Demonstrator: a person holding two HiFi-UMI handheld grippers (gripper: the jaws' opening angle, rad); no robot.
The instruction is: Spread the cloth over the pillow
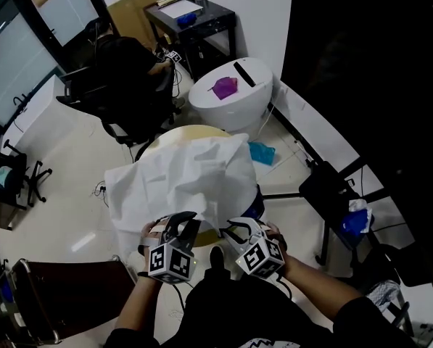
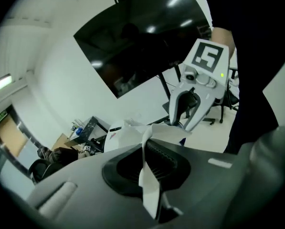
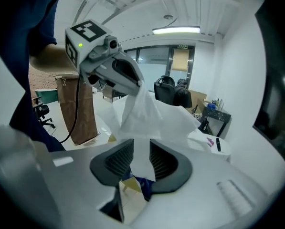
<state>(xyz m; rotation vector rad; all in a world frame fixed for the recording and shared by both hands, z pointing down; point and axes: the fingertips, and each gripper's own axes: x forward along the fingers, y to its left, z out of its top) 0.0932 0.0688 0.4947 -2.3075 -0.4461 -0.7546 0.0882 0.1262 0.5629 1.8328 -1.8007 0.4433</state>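
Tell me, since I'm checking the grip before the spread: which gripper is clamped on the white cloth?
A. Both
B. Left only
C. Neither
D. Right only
B: the left gripper has its jaws pressed together on a fold of the white cloth, while the right gripper has its jaws apart, with the cloth lying loose between them.

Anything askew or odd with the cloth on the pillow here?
Yes. The white cloth lies wrinkled and skewed leftward, leaving the pillow bare at its far rim. The left gripper pinches its near edge; the right gripper has its fingers apart around a fold.
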